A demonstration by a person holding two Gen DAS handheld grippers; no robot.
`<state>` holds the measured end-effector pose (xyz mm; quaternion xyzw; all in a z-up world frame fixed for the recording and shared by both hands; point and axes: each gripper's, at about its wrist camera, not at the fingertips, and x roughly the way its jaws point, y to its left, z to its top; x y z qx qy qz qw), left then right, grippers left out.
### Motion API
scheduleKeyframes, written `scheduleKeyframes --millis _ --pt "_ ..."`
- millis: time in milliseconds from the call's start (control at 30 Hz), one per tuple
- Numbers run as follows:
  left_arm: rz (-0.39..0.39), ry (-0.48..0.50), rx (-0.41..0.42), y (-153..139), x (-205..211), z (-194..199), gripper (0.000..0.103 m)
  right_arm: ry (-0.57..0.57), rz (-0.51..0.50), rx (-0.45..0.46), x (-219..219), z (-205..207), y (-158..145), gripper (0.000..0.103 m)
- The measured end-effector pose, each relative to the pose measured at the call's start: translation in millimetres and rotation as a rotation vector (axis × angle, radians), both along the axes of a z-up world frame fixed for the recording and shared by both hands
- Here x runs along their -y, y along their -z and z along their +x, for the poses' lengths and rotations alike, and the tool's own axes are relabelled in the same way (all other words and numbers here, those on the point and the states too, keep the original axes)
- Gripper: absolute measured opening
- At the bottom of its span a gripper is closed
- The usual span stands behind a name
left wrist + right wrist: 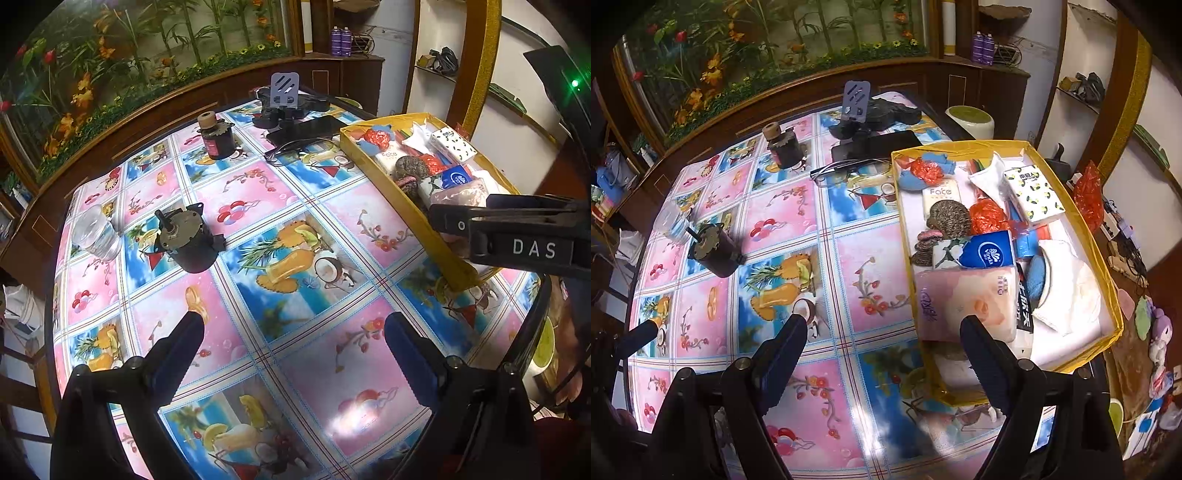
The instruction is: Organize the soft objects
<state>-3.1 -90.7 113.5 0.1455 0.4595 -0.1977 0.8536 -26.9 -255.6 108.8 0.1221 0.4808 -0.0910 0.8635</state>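
Judging from how things lie, the sorting looks close to finished: the yellow box (1082, 221) holds every soft thing in view, among them the pink tissue pack (964, 295) at its near end, a blue tissue pack (988, 254) just behind that, a spotted tissue pack (1032, 195) toward the far end, scrubbing pads (949, 218) and white cloths (1071, 288). Outside the box, only hard things remain on the worktop (258, 192): two motors (188, 240), a water bottle (96, 232) left of the box, and glasses (849, 171) and a phone (882, 142) near the box's far corner. The right gripper (882, 332) hangs over the box's near left wall, jaws wide apart and holding nothing. The left gripper (295, 328), well left of the box, is likewise wide and empty. A glossy fruit-print cloth covers the worktop; beyond the box's far side stand a wooden cabinet and a flower mural (129, 55).
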Motion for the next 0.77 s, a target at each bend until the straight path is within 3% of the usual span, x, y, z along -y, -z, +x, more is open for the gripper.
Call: scheduleKeyframes --millis 500,767 --pt "-0.019 -0.074 -0.040 5.8 -24.2 -8.0 0.098 -0.068 0.008 -0.007 -23.9 -0.1 6.5 0.088" --pt "-0.022 -0.207 -0.074 21.2 -57.9 -8.3 0.098 -0.145 0.004 -0.025 -51.3 -0.2 16.4 0.088"
